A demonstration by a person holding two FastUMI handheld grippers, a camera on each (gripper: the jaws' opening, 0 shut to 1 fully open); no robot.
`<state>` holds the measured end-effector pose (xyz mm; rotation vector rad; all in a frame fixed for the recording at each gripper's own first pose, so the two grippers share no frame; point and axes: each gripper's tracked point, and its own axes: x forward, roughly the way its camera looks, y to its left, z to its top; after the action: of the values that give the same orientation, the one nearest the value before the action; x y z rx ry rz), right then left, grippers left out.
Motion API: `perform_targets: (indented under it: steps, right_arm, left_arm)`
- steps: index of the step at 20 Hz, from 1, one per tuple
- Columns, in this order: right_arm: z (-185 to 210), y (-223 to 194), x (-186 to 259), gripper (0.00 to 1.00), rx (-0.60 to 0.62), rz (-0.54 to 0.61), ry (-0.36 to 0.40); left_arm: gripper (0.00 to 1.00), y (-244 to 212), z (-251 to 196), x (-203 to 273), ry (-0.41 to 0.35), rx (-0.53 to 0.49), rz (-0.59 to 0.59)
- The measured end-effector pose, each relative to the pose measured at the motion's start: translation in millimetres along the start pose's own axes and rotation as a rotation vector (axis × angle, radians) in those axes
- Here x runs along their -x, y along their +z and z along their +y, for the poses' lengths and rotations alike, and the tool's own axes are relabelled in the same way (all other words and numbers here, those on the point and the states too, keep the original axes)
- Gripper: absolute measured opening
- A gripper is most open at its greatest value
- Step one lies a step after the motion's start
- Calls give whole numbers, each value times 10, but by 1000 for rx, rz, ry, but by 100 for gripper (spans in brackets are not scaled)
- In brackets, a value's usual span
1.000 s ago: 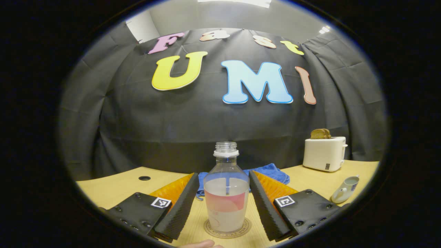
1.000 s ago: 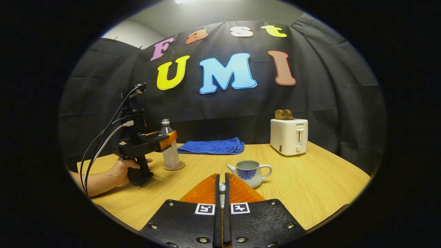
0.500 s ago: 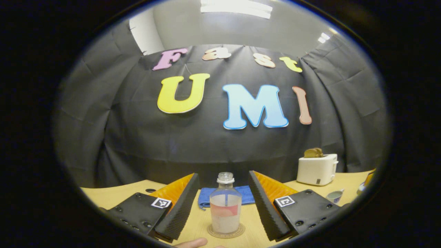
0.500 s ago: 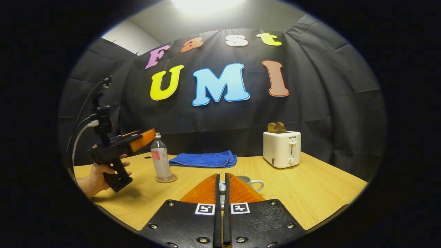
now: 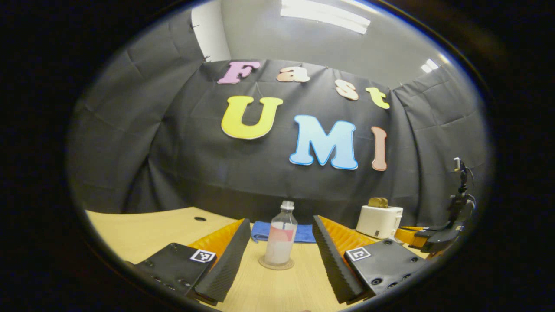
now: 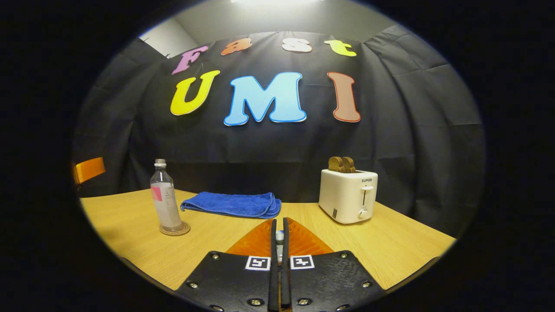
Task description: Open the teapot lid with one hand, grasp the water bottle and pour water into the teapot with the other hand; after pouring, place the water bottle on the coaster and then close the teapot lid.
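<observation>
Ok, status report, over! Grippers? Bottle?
Left hand-held gripper open, short of water bottle. Bottle upright on coaster. Right hand-held gripper shut on small pale piece, likely teapot lid. Nothing between left gripper and bottle.

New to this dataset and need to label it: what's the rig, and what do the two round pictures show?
There is no robot here. A person holds a two-finger gripper in each hand, and a fisheye camera rides on each one, looking out along its fingers at the bottom of the picture.

The left gripper view shows the left gripper with its jaws open, pointed at a bottle that stands on a coaster. The jaws are not touching the bottle.

The right gripper view shows the right gripper with its jaws shut on a small pale piece, likely the teapot's lid.

Also on the table are a blue towel and a toaster with toast in it.
</observation>
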<state>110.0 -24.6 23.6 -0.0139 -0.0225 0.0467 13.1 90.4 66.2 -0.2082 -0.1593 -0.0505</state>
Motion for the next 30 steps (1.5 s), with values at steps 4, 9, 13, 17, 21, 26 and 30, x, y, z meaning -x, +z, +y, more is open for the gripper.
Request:
perform_targets:
  steps: [4,9,13,17,21,26,30]
  right_arm:
    - [-34,-161,-224,2,-46,48,-13]
    - [-18,-246,-288,2,-12,66,-14]
    - [-26,-288,-289,6,-9,96,-32]
    - [10,-269,-253,18,-21,80,-15]
    - [10,27,50,33,-33,43,-26]
    - [188,225,832,61,-36,2,-31]
    - [422,155,1315,82,41,-23,-25]
  left_arm:
    - [99,-253,32,50,11,-29,43]
    - [99,-352,-68,47,-4,-17,66]
    - [99,-470,-143,61,-10,-31,96]
    - [99,-398,-148,96,-5,-53,79]
    - [99,-281,-218,162,-14,-66,70]
    - [99,-256,-424,284,-21,-77,74]
    - [99,-325,-649,459,-27,-93,78]
